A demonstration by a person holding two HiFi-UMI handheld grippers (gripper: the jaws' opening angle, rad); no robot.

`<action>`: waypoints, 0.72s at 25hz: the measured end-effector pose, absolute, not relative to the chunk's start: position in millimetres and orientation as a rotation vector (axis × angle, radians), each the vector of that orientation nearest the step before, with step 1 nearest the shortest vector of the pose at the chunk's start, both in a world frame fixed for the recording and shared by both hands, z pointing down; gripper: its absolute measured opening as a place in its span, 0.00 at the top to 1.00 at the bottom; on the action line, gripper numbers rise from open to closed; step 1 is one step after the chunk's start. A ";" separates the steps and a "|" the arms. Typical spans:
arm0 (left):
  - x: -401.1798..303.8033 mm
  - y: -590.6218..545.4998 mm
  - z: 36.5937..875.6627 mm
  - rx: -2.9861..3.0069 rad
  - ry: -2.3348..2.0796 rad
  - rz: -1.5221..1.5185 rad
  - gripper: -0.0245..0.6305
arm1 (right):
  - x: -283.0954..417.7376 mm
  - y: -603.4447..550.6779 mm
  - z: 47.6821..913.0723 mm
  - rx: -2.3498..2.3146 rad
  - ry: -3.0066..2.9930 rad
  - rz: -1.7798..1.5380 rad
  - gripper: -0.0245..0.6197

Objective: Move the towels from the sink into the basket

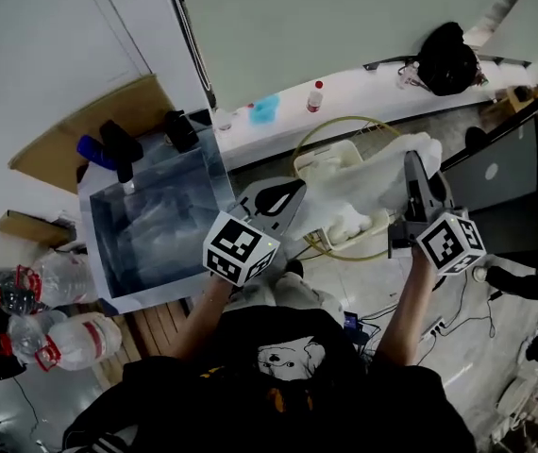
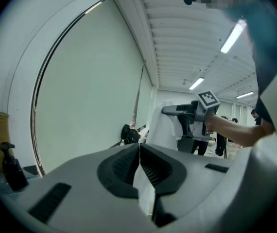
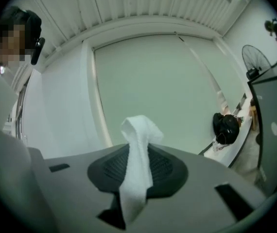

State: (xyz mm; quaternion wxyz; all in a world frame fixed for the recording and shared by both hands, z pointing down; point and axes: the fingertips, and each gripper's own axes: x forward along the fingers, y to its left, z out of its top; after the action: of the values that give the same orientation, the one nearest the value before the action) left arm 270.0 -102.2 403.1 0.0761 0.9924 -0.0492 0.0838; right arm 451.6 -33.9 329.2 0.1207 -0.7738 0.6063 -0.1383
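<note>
A white towel (image 1: 368, 185) hangs stretched between my two grippers, above a round basket with a pale yellow rim (image 1: 318, 142) that holds more white cloth. The left gripper (image 1: 286, 196) is shut on one thin edge of the towel (image 2: 142, 183). The right gripper (image 1: 412, 166) is shut on another bunched part of the towel (image 3: 136, 171), which sticks up past its jaws. Left of the basket stands the grey metal sink (image 1: 109, 217); no towel shows in it. From the left gripper (image 2: 139, 147) I see the right gripper (image 2: 197, 114) holding up the towel. The right gripper (image 3: 137, 152) faces a pale wall.
Black pump bottles (image 1: 121, 145) stand at the sink's back edge. Two plastic water bottles (image 1: 66, 338) lie on the floor at the left. A white ledge behind carries a small red-capped bottle (image 1: 315, 95) and a black bag (image 1: 448, 57). A dark cabinet (image 1: 507, 189) stands at the right, with cables on the floor.
</note>
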 end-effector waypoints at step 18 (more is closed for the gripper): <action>371.3 -103.6 417.4 2.958 -0.181 0.319 0.95 | 570.5 -48.9 261.3 -2.269 1.874 -0.136 0.85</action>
State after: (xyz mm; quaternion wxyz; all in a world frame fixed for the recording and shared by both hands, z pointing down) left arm 371.3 -103.6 417.4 0.0804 0.9892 -0.0605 0.1068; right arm 570.5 -48.9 261.3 0.0975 -0.7665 0.6331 -0.0459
